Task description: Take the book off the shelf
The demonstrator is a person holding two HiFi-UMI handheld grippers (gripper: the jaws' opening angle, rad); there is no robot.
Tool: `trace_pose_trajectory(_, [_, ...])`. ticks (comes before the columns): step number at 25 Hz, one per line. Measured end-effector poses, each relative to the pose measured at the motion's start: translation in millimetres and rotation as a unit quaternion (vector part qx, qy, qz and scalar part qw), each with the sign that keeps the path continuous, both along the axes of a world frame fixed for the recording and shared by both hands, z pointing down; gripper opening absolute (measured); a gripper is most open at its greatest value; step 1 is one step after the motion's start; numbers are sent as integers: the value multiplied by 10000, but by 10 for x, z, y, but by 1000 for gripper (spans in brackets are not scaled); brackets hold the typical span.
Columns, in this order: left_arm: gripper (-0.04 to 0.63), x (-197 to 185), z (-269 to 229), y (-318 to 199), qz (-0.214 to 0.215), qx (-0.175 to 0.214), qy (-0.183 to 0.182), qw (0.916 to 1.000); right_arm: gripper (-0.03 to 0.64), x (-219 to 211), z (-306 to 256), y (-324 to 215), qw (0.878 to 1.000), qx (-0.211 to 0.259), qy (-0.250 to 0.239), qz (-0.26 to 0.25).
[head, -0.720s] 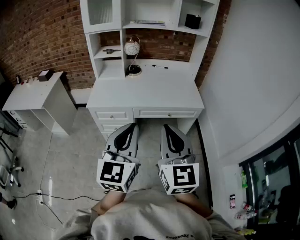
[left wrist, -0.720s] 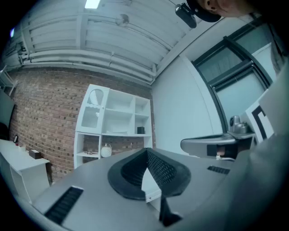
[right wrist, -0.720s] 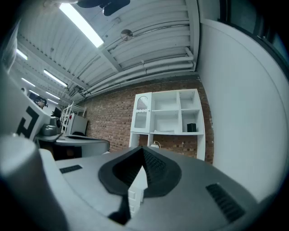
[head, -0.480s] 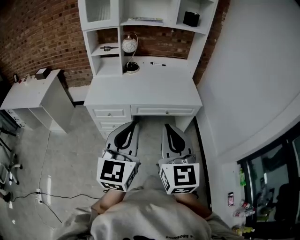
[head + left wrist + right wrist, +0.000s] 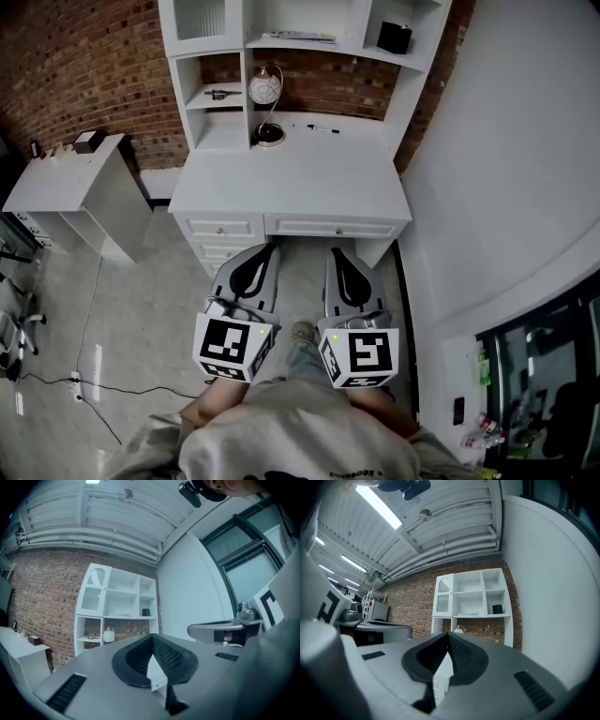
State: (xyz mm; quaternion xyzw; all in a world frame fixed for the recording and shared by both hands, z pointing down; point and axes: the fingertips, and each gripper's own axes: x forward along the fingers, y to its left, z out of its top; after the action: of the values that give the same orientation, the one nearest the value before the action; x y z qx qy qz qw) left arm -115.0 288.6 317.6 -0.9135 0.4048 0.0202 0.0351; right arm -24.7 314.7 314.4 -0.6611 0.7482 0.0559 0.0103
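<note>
Book (image 5: 298,38): thin and light. It lies flat on a high shelf of the white shelf unit (image 5: 247,37), in the middle part.
Black box (image 5: 395,37): up at the same height as the book, in the part to its right.
Left gripper (image 5: 263,251): its jaws are pressed together with nothing in them. It points level toward the desk and is well apart from the book.
Right gripper (image 5: 337,255): its jaws are pressed together too, and it holds nothing. It sits just beside the left one and points the same way.
Marker cubes (image 5: 232,349): one on the back of each gripper, close to the person's body.
Desk (image 5: 291,183): white, under the shelf unit, with drawers (image 5: 328,228) in its front. The gripper tips are near the drawers.
Lamp (image 5: 264,90): round and white. It stands at the back of the desk, under the shelves.
Pen (image 5: 323,129): dark. It lies on the desk to the right of the lamp.
Small cabinet (image 5: 80,183): white, to the left of the desk, with a little dark thing on top.
Wall (image 5: 84,66): red-brown brick behind the desk, and plain white on the right side.
Person: a grey top (image 5: 300,436) fills the bottom of the head view. One shoe (image 5: 302,330) shows between the grippers.
</note>
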Motion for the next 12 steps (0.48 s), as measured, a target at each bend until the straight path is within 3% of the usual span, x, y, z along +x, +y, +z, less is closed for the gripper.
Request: trace_pose_trajectory(12, [6,461,31,-1320,-168,-77,3,9998,18,387,11,-1407,9993,-45,-39,-358])
